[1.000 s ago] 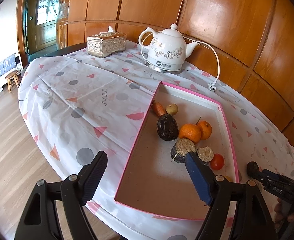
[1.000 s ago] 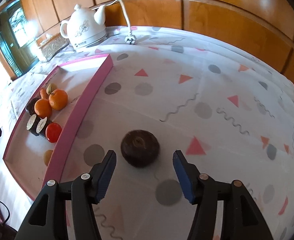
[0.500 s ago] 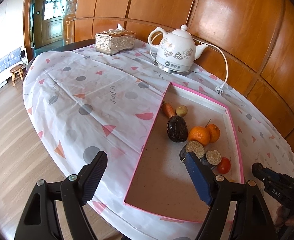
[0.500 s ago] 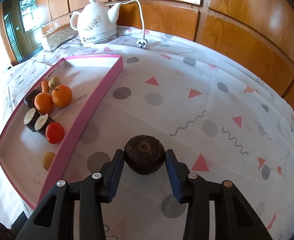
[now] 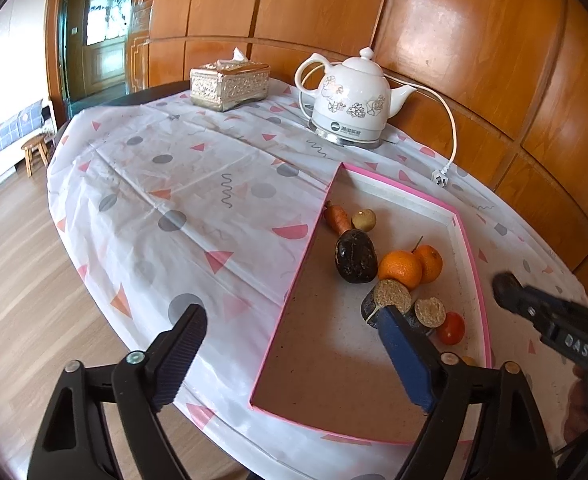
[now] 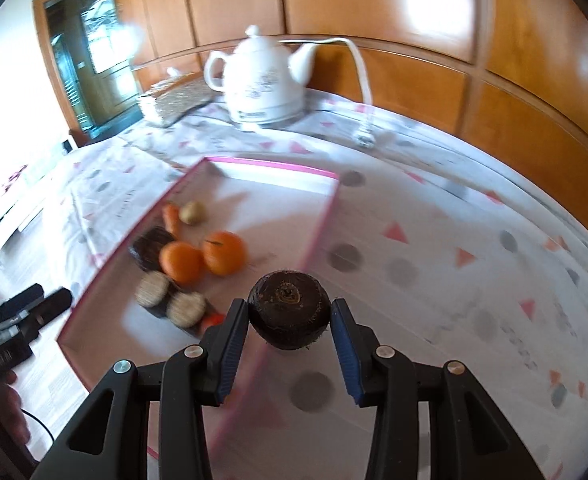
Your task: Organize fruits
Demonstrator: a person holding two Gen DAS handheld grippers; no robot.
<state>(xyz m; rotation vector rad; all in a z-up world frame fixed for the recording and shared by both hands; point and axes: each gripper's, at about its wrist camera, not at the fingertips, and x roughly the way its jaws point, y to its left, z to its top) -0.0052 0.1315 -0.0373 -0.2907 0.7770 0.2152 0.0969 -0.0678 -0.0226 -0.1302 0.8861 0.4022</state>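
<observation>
My right gripper (image 6: 289,334) is shut on a dark round fruit (image 6: 289,310) and holds it in the air over the right rim of the pink-edged tray (image 6: 322,220). The tray (image 5: 470,248) holds two oranges (image 5: 400,269), a dark oval fruit (image 5: 354,256), a carrot (image 5: 338,218), a small yellowish fruit (image 5: 364,219), two cut dark pieces (image 5: 392,298) and a small red tomato (image 5: 450,328). My left gripper (image 5: 294,354) is open and empty, above the tray's near left corner. The right gripper's tip shows in the left wrist view (image 5: 506,288).
A white electric kettle (image 5: 350,108) with cord and plug (image 5: 440,178) stands behind the tray. A silver tissue box (image 5: 229,84) is at the back left. The patterned tablecloth (image 5: 173,184) covers a round table; its edge drops to wooden floor on the left.
My right gripper has lifted the dark round fruit off the tablecloth and carried it left toward the tray. My left gripper has drawn back slightly and stays open.
</observation>
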